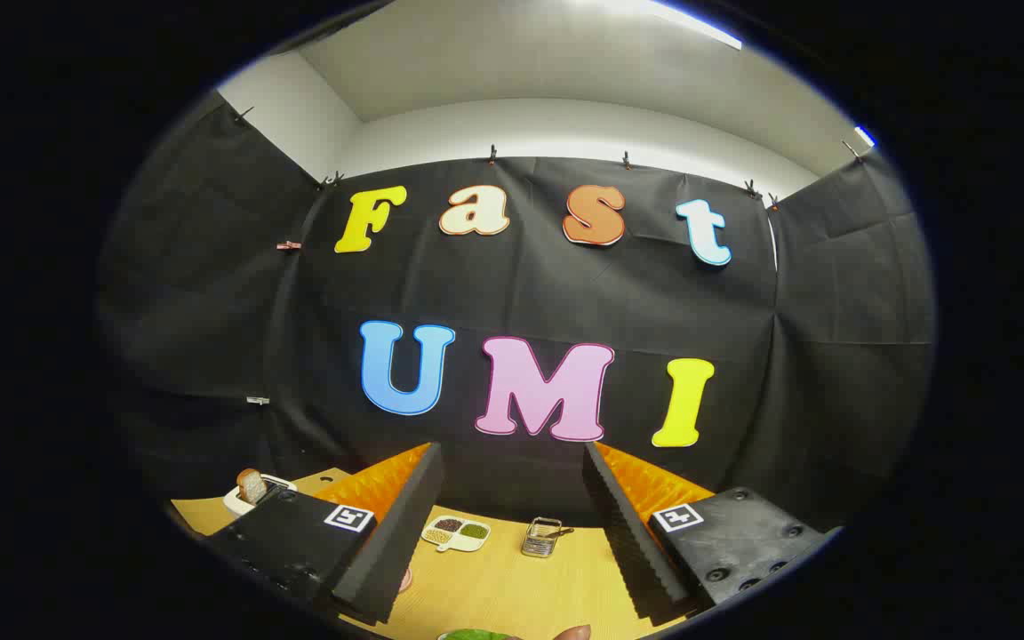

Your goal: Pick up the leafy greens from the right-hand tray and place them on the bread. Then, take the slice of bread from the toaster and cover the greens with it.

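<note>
Showing only a sliver of the leafy greens (475,635), cut off near the fingers' base, long axis impossible to tell. Peeking upright from the white toaster (244,500), beyond the left finger, a bread slice (252,485). Holding level over the wooden table (512,582), the gripper (512,520) spreading wide, gripping nothing.

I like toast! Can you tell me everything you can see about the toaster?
The toaster is small, white and rounded, probably plastic. It stands upright on the wooden table, beyond the open gripper's left finger, by the black cloth wall. A browned slice of bread sticks up out of its top slot. The finger's body hides its lower front.
</note>
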The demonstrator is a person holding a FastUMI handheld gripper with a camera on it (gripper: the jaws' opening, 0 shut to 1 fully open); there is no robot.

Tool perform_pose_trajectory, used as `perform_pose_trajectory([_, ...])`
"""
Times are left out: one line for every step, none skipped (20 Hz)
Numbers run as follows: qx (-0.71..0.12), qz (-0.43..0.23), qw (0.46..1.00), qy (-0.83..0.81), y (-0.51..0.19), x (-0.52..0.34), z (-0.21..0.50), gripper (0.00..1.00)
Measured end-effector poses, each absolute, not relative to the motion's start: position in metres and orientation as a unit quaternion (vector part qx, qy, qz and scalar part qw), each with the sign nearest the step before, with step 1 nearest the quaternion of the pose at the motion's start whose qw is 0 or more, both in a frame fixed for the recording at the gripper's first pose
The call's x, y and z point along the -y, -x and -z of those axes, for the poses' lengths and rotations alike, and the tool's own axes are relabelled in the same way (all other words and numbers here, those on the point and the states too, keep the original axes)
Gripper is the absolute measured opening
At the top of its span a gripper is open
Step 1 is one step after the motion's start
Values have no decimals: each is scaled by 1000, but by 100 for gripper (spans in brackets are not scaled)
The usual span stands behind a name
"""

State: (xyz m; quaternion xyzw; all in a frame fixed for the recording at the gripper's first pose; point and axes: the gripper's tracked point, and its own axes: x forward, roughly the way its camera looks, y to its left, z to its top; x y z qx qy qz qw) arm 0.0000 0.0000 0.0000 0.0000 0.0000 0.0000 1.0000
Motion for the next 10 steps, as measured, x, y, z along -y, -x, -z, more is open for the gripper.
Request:
perform_pose_trajectory([0,0,1000,0,0,0,0,98])
perform_pose_trajectory([-1,-1,1000,1,-1,1,1,98])
perform_pose_trajectory([-1,-1,1000,1,-1,1,1,98])
perform_pose_trajectory([-2,-2,1000,1,0,1,2,98])
perform_pose_trajectory([-3,-2,1000,1,0,1,3,98])
perform_pose_trajectory([-3,-2,1000,0,1,2,2,98])
perform_pose_trajectory([-3,-2,1000,0,1,2,2,98])
perform_pose_trajectory([-3,-1,1000,0,2,3,3,98])
perform_pose_trajectory([-3,0,1000,1,2,4,3,98])
perform_pose_trajectory([-3,0,1000,1,1,4,3,98])
